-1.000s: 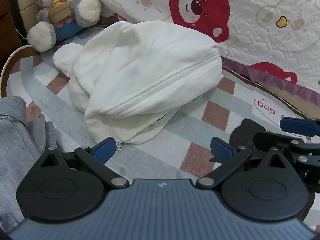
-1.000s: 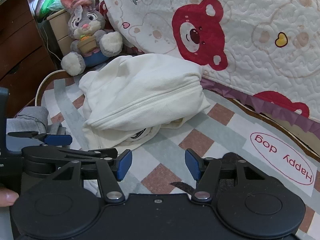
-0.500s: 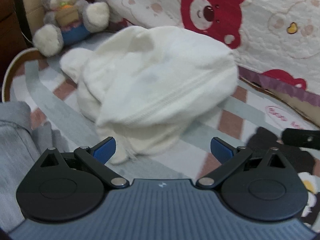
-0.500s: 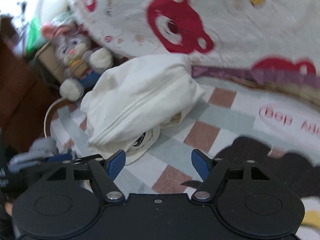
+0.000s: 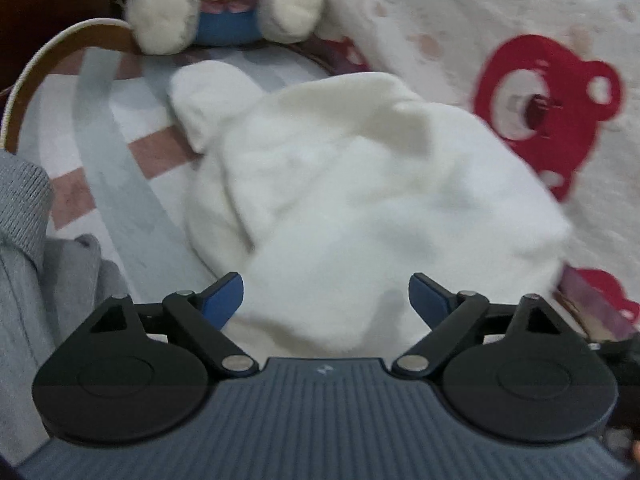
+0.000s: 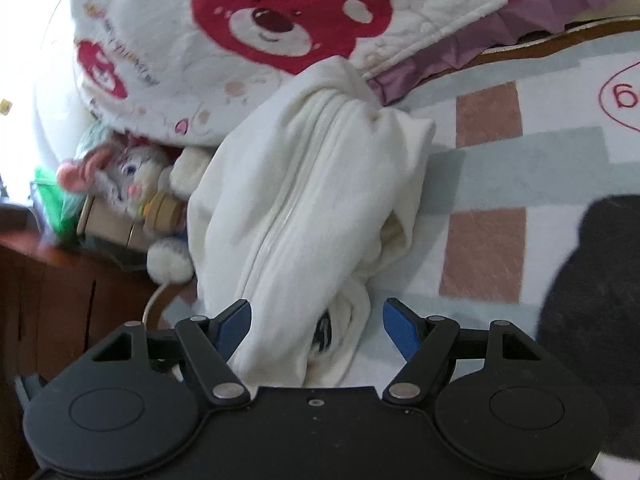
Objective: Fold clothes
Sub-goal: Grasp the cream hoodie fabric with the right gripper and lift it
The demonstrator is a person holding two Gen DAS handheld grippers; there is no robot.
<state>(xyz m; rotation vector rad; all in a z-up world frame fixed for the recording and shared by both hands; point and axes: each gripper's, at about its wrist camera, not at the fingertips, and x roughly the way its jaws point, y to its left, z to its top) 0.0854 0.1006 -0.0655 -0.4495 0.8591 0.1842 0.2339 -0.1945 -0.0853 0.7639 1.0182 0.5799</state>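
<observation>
A cream-white fleece jacket (image 5: 360, 200) with a zip lies bunched on the checked rug (image 5: 100, 168). My left gripper (image 5: 326, 296) hovers just over its near edge; the jaws are closing and the fleece lies between the blue pads, which do not press on it. In the right wrist view the jacket (image 6: 304, 208) runs lengthwise, zip up. My right gripper (image 6: 316, 320) stands wide open over the jacket's near end, cloth between its fingertips but untouched. A grey garment (image 5: 24, 264) lies at the left.
A plush rabbit (image 5: 224, 4) sits at the rug's far edge beside a wooden drawer unit (image 6: 60, 304). A quilt with red bears (image 6: 280, 20) hangs behind the jacket. A dark patch (image 6: 592, 300) is printed on the rug (image 6: 488, 168) at right.
Both grippers have moved forward and down onto the white jacket, which now fills the space between their fingers. The right view has rolled, so the jacket now runs lengthwise. The left jaws have narrowed slightly.
</observation>
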